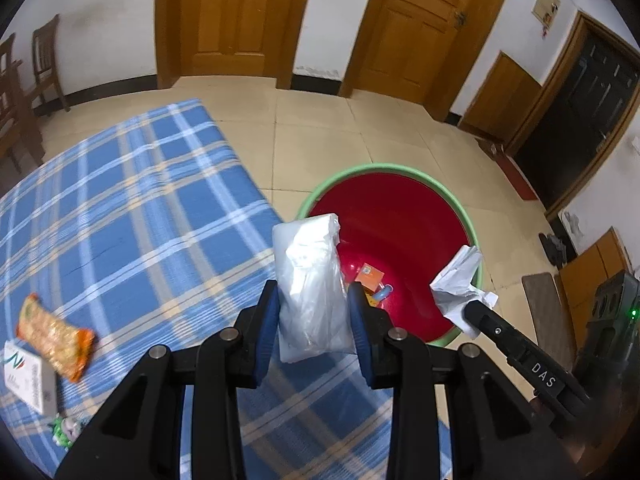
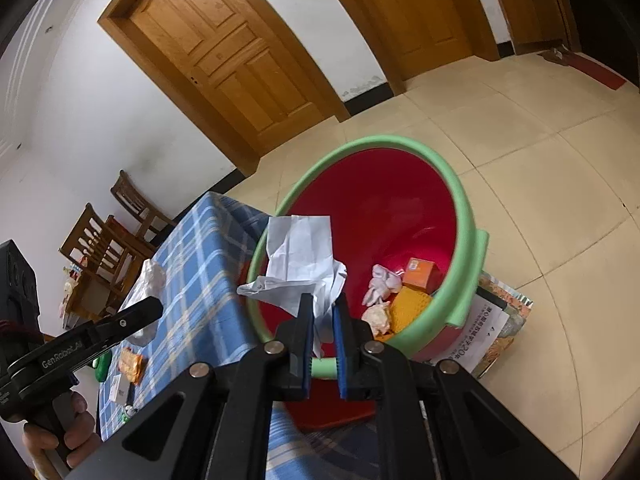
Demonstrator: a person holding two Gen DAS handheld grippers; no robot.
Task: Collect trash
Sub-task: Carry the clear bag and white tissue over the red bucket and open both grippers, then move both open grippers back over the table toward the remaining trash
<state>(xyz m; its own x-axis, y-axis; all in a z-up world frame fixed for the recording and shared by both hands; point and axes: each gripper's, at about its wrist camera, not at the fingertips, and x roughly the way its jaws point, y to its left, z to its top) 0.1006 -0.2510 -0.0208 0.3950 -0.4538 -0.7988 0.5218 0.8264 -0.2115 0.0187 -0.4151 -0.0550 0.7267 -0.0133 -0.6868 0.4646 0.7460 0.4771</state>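
My left gripper [image 1: 313, 300] is shut on a crumpled clear plastic bag [image 1: 310, 280], held over the table edge beside the red bucket [image 1: 404, 216] with a green rim. My right gripper [image 2: 322, 312] is shut on a crumpled white paper [image 2: 300, 264], held over the near rim of the bucket [image 2: 464, 216]. The left wrist view shows that paper [image 1: 460, 280] at the tip of the right gripper [image 1: 470, 312]. Inside the bucket lie an orange box [image 2: 418, 272], white wads [image 2: 382, 284] and a yellow wrapper [image 2: 408, 308]. The left gripper [image 2: 154, 306] with the bag [image 2: 150, 280] shows left in the right wrist view.
A blue plaid tablecloth [image 1: 132, 208] covers the table, which carries an orange snack packet [image 1: 54, 336], a white box [image 1: 28, 376] and a small green toy [image 1: 66, 432]. Wooden chairs [image 2: 116, 232] stand behind it. A printed sack [image 2: 492, 328] lies under the bucket. A hand [image 2: 60, 428] holds the left gripper.
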